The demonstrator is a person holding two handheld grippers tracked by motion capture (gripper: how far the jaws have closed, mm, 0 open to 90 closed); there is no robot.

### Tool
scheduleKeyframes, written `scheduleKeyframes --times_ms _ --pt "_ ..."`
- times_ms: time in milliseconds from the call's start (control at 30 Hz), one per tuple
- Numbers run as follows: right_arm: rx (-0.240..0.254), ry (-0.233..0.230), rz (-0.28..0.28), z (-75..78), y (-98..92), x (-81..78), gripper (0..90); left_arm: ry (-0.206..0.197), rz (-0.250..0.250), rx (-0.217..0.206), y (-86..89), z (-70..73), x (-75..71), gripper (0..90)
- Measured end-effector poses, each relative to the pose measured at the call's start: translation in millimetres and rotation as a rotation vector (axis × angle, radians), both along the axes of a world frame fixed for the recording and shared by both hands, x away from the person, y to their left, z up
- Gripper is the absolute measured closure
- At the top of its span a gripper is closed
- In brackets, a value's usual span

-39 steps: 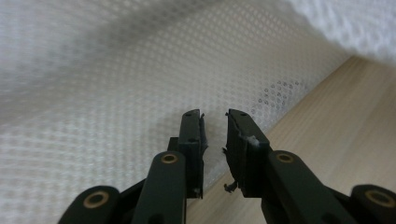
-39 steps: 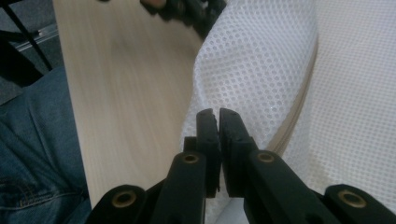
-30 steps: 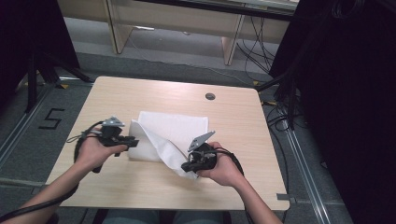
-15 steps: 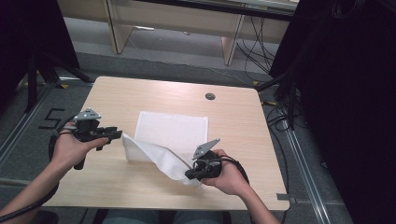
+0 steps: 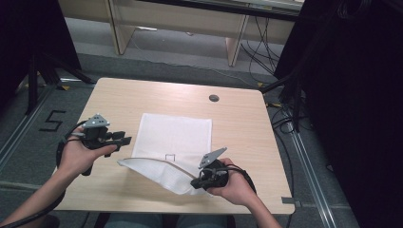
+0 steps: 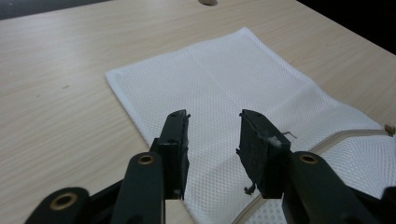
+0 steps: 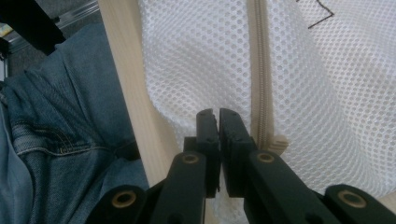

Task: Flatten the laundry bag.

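Mesh bag (image 5: 173,142) lies mid-surface, near edge folded over. My right gripper (image 5: 205,182), at five o'clock, has fingers clamped on its near corner. Left gripper (image 5: 124,140), nine o'clock: fingers just been opening, nothing between. Best keep the pull low and even.

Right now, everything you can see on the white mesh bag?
The white mesh bag looks like fine netted fabric, rectangular, with a cream zipper along its near end. Its far part lies flat on the wooden table; the near end is lifted and folded. The right gripper is shut on the mesh by the zipper. The left gripper, jaws just opened, holds nothing and sits apart, off the bag's left edge.
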State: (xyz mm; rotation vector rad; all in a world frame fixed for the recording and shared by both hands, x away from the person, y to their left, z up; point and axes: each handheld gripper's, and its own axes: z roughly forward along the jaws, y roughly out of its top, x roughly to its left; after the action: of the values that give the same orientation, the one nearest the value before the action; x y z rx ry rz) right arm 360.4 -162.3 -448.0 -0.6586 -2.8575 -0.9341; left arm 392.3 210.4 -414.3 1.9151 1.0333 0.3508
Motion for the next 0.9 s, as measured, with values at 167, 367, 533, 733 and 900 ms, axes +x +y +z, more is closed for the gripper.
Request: scheduleKeyframes --times_ms 167,367,533,733,900 --pt "-0.002 0.006 0.0 -2.8 -0.8 -1.7 88.1 0.026 -0.034 0.028 -6.6 -10.7 -1.6 60.1" --pt "-0.001 0.005 0.002 -6.3 -2.4 -3.0 88.0 0.061 -0.048 0.031 -14.1 -27.3 -5.5 59.3" --pt "-0.004 0.009 -0.015 -12.5 -3.8 -5.3 87.8 0.08 -0.119 0.082 -25.2 -48.1 -11.1 57.0" --pt "-0.068 -0.023 -0.053 -14.3 -6.9 -6.5 85.2 0.102 -0.179 0.123 -37.7 -62.7 -17.9 55.3" --pt "-0.025 -0.032 -0.126 -10.0 -16.8 -6.3 69.4 0.101 -0.194 0.136 -41.1 -68.0 -21.9 52.8"
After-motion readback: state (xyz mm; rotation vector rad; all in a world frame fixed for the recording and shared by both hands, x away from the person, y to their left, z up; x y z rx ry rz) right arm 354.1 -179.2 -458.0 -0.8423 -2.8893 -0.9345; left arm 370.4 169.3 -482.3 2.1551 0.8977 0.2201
